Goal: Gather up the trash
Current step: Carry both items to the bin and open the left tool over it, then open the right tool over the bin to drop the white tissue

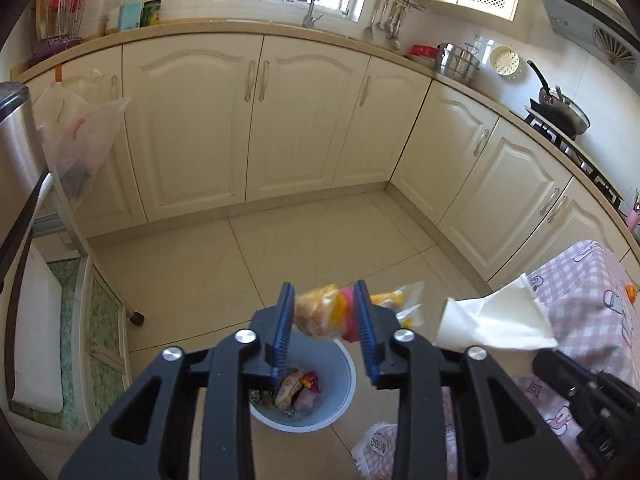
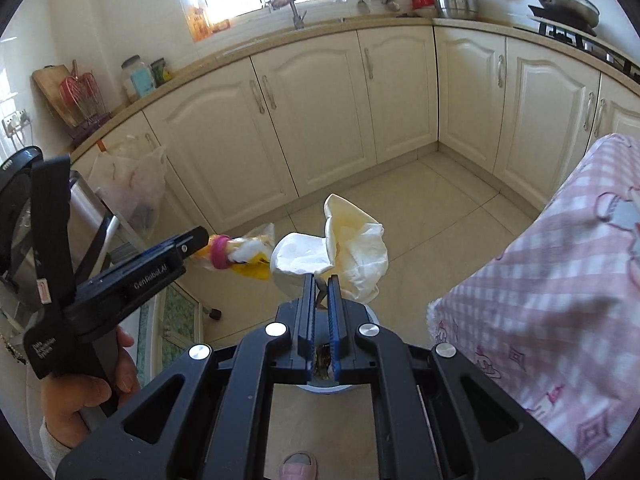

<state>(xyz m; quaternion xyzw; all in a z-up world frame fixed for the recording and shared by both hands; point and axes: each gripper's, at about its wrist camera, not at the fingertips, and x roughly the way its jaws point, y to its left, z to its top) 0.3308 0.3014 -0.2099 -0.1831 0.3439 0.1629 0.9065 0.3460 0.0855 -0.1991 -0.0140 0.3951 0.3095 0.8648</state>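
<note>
The bin [image 1: 340, 376] is partly hidden behind both grippers: in the left wrist view only its rim and part of the inside show, with several wrappers in it that are too jumbled to count; in the right wrist view little more than a sliver shows between and below the fingers. It stands on the floor [image 1: 320, 248], beside a pink checked cloth [image 1: 592, 320] that is cut off by the frame edge.

Two grippers are seen, each with one piece of trash. The left gripper [image 1: 325, 312] is held over the bin, its fingers partly apart, with a yellow and pink wrapper [image 1: 324, 314] between them; whether the pads still press on it cannot be told. The right gripper [image 2: 320, 300] is almost closed, its fingers pinching the lower edge of one white crumpled tissue [image 2: 340, 240], which is held above the bin. One hand [image 2: 80, 396] is seen, cut off at the wrist, around the left gripper's handle.
</note>
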